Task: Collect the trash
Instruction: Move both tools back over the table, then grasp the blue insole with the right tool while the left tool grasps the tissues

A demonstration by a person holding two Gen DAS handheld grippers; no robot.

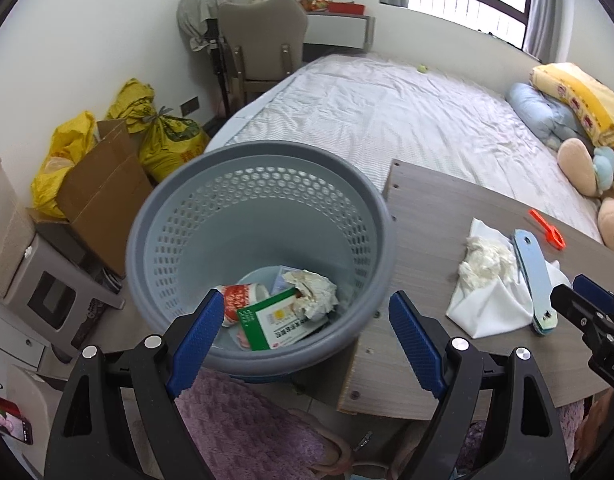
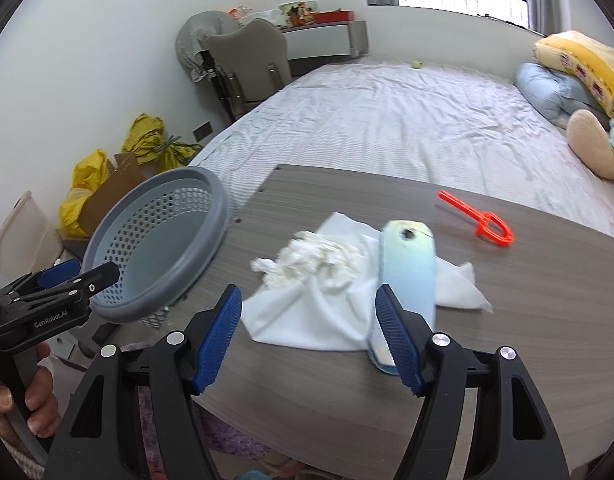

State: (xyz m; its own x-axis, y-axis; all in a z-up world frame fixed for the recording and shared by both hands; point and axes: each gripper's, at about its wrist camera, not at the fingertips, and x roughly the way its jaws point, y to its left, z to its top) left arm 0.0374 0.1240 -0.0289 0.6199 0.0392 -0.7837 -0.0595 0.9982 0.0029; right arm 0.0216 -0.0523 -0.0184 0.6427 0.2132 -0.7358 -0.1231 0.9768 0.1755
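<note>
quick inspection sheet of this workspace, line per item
surface: grey wood-grain board in front of the bed.
job's things: grey basket holds a green box and crumpled paper; on the board, a tissue wad on a white cloth.
clutter: pale blue flat tool, orange plastic tool.
grippers: left gripper open at the basket; right gripper open over the cloth.
cables: nothing seen.
surroundings: chair, yellow bags, cardboard box.

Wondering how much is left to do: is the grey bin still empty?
No. The bin already holds a crumpled paper wad, a green-and-white box and a red-and-white wrapper at the bottom.
</note>
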